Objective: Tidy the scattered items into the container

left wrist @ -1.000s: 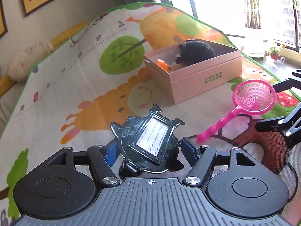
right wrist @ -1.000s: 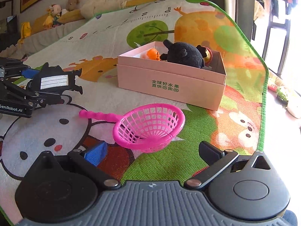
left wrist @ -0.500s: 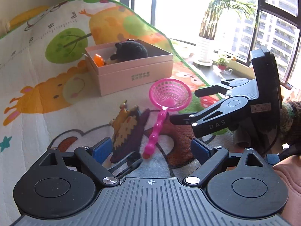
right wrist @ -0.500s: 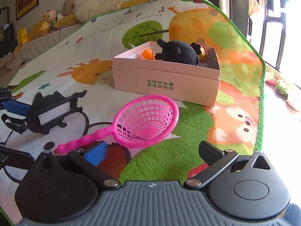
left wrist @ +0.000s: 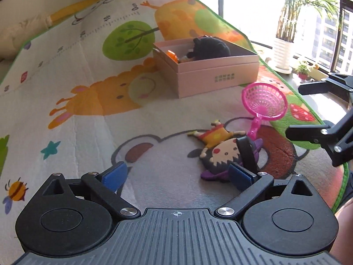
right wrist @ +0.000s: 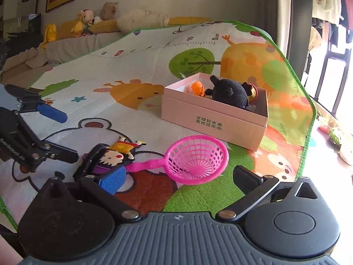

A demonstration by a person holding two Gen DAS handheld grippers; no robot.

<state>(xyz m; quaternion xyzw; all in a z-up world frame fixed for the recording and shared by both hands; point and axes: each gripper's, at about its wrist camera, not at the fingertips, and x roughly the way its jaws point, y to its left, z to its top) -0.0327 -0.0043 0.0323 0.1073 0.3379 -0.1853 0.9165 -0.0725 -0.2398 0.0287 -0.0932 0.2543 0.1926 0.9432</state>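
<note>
A flat cartoon-figure toy [left wrist: 220, 150] with a black clip lies face up on the play mat, just off the right finger of my left gripper [left wrist: 176, 174]. That gripper's jaws are opening wide, with only mat between them. A pink net scoop [right wrist: 196, 156] lies beyond the toy, its handle touching it. My right gripper [right wrist: 178, 176] hovers open just behind the scoop, gripping nothing. The pink box [right wrist: 211, 119] stands farther back, holding a black plush [right wrist: 229, 92] and an orange toy [right wrist: 197, 88]. From the right wrist view, my left gripper [right wrist: 59, 134] is at the left, open.
The play mat's green edge [right wrist: 308, 132] runs close to the right of the box and scoop, with floor and potted plants [left wrist: 284, 50] beyond. Soft toys and cushions [right wrist: 106, 19] line the wall behind the mat. The right gripper [left wrist: 320, 121] reaches in at the right of the left wrist view.
The left gripper held the cartoon toy upright with its back showing. Its jaws have since spread and the toy now lies face up on the mat. Both views have shifted.
</note>
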